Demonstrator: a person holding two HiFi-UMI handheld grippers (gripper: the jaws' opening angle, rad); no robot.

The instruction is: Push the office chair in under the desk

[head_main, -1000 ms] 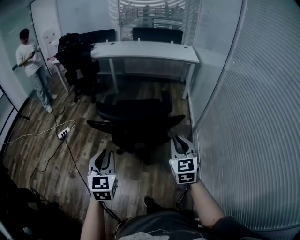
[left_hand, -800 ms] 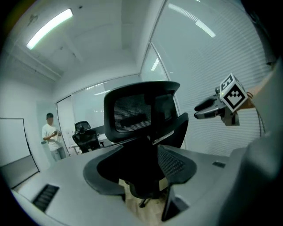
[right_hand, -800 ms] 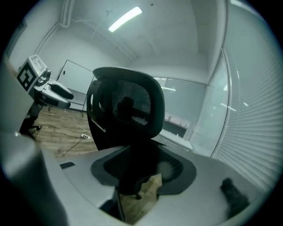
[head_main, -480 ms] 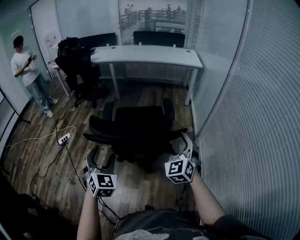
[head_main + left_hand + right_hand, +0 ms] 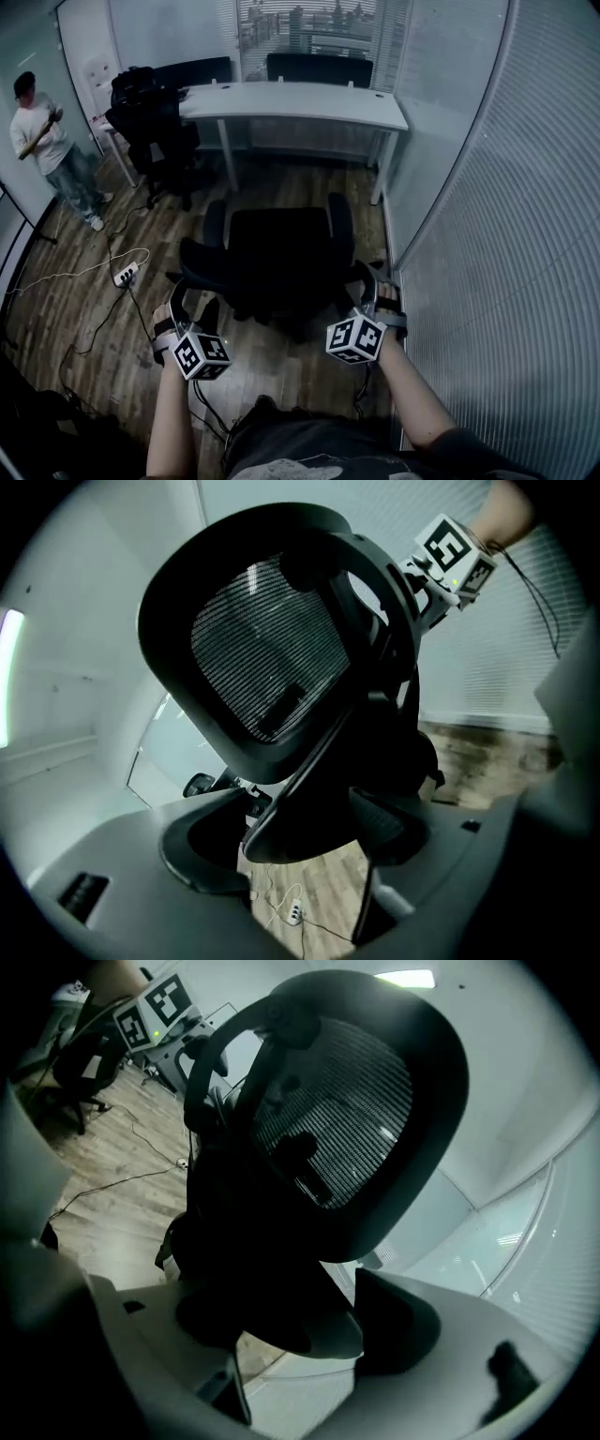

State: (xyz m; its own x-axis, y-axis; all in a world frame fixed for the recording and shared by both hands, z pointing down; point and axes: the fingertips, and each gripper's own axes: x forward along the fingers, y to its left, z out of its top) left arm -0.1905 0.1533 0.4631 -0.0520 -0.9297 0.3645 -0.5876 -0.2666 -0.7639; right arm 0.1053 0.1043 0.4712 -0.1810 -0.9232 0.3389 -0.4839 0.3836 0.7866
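My left gripper (image 5: pixel 190 305), then my right gripper (image 5: pixel 375 289), have just spread wide, gripping nothing, as I brought them up behind the office chair (image 5: pixel 281 248), which stands short of the desk (image 5: pixel 300 101) (not under it yet), so pushing looks next; only the gripper views show its backrest (image 5: pixel 262 658) between unpressed jaws.

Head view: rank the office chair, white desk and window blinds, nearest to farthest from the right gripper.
1. Office chair, its edge between the right gripper's jaws, which just opened.
2. White desk, beyond the chair.
3. Window blinds, behind the desk, far wall.
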